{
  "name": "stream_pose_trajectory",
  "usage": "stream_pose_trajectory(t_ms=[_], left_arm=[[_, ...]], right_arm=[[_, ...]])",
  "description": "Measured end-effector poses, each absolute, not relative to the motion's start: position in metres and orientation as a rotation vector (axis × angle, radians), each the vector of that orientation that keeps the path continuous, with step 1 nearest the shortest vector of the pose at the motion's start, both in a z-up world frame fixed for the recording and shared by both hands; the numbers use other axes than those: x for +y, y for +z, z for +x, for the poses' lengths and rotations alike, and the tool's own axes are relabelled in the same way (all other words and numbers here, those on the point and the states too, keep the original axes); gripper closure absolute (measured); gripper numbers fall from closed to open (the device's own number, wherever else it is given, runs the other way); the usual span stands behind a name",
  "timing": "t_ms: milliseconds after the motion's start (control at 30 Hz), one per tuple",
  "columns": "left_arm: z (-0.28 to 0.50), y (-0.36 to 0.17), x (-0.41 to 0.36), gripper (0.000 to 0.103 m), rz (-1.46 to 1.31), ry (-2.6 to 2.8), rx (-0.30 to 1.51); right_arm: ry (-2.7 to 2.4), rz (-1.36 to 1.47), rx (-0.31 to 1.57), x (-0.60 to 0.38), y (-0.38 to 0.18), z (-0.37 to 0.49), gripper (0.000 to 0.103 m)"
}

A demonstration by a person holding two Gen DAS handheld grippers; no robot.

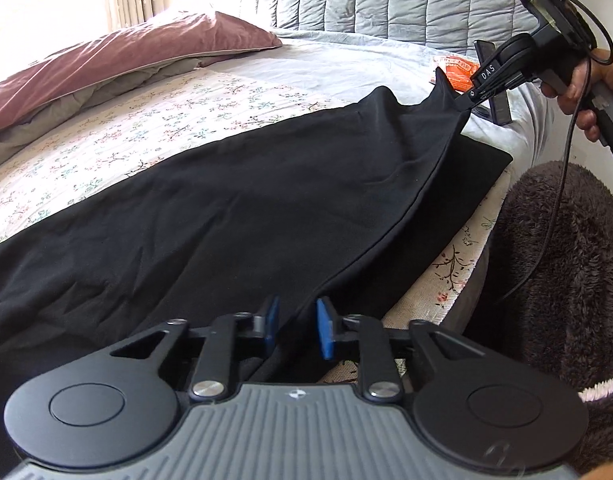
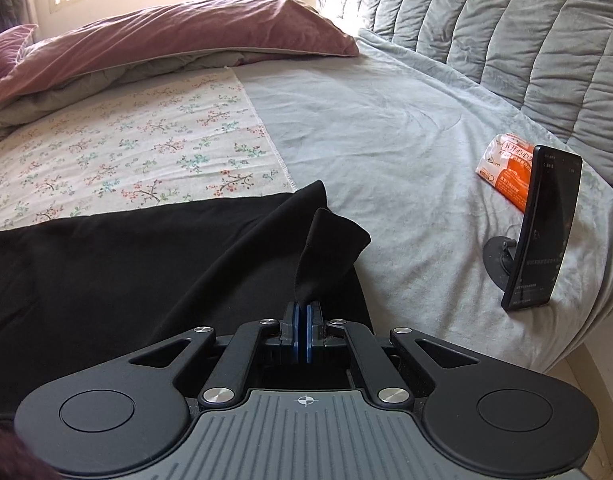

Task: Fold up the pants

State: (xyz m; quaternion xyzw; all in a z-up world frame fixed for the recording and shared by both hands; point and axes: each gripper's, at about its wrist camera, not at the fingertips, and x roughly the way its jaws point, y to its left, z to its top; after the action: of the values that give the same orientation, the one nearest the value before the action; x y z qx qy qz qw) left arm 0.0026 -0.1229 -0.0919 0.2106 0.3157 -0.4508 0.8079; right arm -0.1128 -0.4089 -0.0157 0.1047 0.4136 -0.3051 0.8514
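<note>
Firstly, left gripper [image 1: 298, 322]: one, pads clamped on the pants' [image 1: 226, 208] near edge, cloth filling the gap. Pants: one pair, black, spread on the floral sheet [image 1: 126, 120], long axis along the bed's near side, far corner lifted. Right gripper [image 2: 306, 316]: one, pads pressed together on that corner. Beyond, well clear: one phone [image 2: 542, 232], upright on a stand; one orange packet [image 2: 506, 168] behind it. Farthest: two mauve pillows [image 2: 186, 36].
</note>
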Motion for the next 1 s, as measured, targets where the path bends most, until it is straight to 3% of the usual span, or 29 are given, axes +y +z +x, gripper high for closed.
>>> stream_pose_trajectory(t_ms=[467, 533, 633, 667, 700, 733, 767, 1000], left_arm=[[-0.005, -0.091, -0.121, 0.094, 0.544, -1.016, 0.707], [-0.008, -0.091, -0.119, 0.093, 0.558, -1.038, 0.716], [-0.008, -0.087, -0.112, 0.076, 0.518, -1.058, 0.716], [-0.006, -0.084, -0.109, 0.060, 0.484, -1.071, 0.718], [-0.005, -0.081, -0.107, 0.050, 0.453, -1.071, 0.711], [-0.003, -0.079, -0.105, 0.047, 0.429, -1.069, 0.704], [0.000, -0.076, -0.103, 0.045, 0.402, -1.068, 0.701], [0.026, -0.073, -0.100, 0.033, 0.364, -0.928, 0.687]], right_arm=[[-0.604, 0.273, 1.014, -0.405, -0.039, -0.148, 0.102], [-0.599, 0.282, 1.032, -0.404, -0.039, -0.154, 0.097], [-0.631, 0.266, 1.057, -0.404, -0.037, -0.164, 0.079], [-0.640, 0.256, 1.049, -0.403, -0.034, -0.167, 0.077], [-0.646, 0.259, 1.029, -0.403, -0.028, -0.172, 0.068], [-0.646, 0.269, 1.001, -0.404, -0.023, -0.175, 0.057], [-0.642, 0.276, 0.970, -0.404, -0.017, -0.177, 0.054], [-0.552, 0.249, 0.900, -0.401, -0.016, -0.123, 0.054]])
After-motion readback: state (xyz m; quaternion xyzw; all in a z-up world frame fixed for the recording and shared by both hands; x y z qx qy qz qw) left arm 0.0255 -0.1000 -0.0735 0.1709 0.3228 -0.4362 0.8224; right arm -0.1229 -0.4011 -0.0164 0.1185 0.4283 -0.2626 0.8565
